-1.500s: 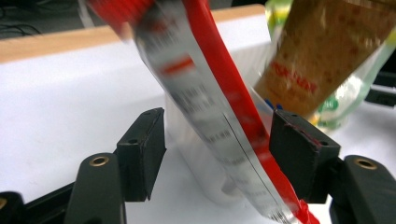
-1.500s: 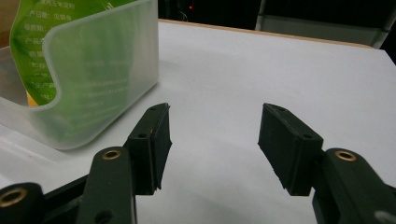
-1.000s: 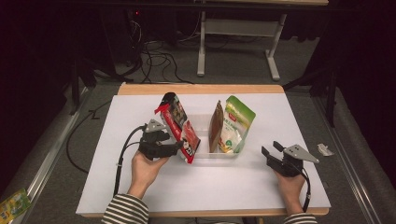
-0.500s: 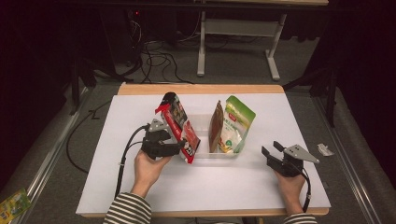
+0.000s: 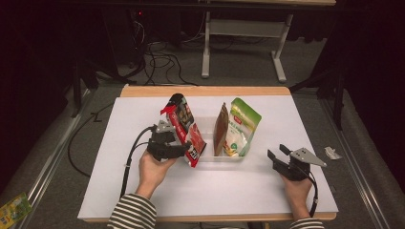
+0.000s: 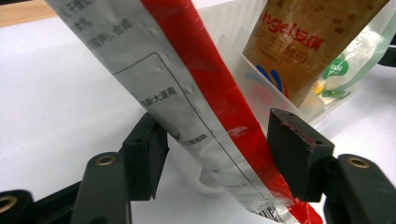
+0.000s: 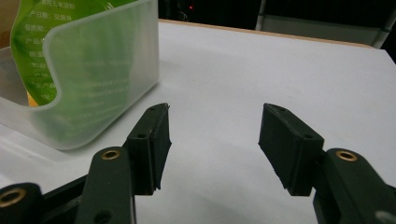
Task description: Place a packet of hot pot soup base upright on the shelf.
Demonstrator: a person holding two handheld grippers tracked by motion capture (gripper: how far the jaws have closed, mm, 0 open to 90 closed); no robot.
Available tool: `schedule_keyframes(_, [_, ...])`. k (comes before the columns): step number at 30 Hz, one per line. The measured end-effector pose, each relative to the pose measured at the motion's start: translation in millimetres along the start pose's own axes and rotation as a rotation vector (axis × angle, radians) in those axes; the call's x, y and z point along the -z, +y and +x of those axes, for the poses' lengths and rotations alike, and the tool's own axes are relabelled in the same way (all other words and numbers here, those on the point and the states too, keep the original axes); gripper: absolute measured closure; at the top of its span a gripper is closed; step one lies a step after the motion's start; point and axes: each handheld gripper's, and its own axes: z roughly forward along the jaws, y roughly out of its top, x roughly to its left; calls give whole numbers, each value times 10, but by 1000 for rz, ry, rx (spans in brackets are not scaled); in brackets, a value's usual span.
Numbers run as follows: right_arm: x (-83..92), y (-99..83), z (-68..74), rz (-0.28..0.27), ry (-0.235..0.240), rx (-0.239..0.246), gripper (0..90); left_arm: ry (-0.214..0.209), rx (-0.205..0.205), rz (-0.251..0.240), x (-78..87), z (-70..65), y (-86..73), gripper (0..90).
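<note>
1. The white desk (image 5: 119, 191) gives a bare, level working surface, and everything in play sits toward its middle, within easy reach of both hands.
2. The clear bin (image 5: 224, 159) rests on the desk between the two hands. It appears to serve as the holder in which pouches are stood on edge, side by side.
3. The red pouch (image 5: 184, 129) is at the bin's left end, tilted, with its top leaning away from the person and its lower corner down by the bin's near left corner. It seems to be kept slanted so it can be steered against or over the bin wall. Whether its bottom touches the desk cannot be told.
4. The green pouch (image 5: 241, 126) and the brown pouch (image 5: 221, 129) stand upright inside the bin, close together, propped by its walls. This leaves the left part free.
5. The left tongs (image 6: 215, 144) straddle the red pouch low on its body. Their jaws have just been closing with the pouch between them, and the pads now look pressed on its silver back and red front, so the pouch is grasped.
6. The right tongs (image 7: 214, 140) are released, with nothing between the jaws. They sit low over the desk just right of the bin, seemingly waiting to steady it.
</note>
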Motion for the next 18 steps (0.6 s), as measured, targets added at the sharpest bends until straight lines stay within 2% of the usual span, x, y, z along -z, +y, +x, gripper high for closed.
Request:
schedule_keyframes(5, [0,0,-1,0,0,-2,432,-1,-5,7,-20,15,8,418])
schedule_keyframes(18, [-1,0,-4,1,2,0,431,33,-63,-3,-142,-32,95,466])
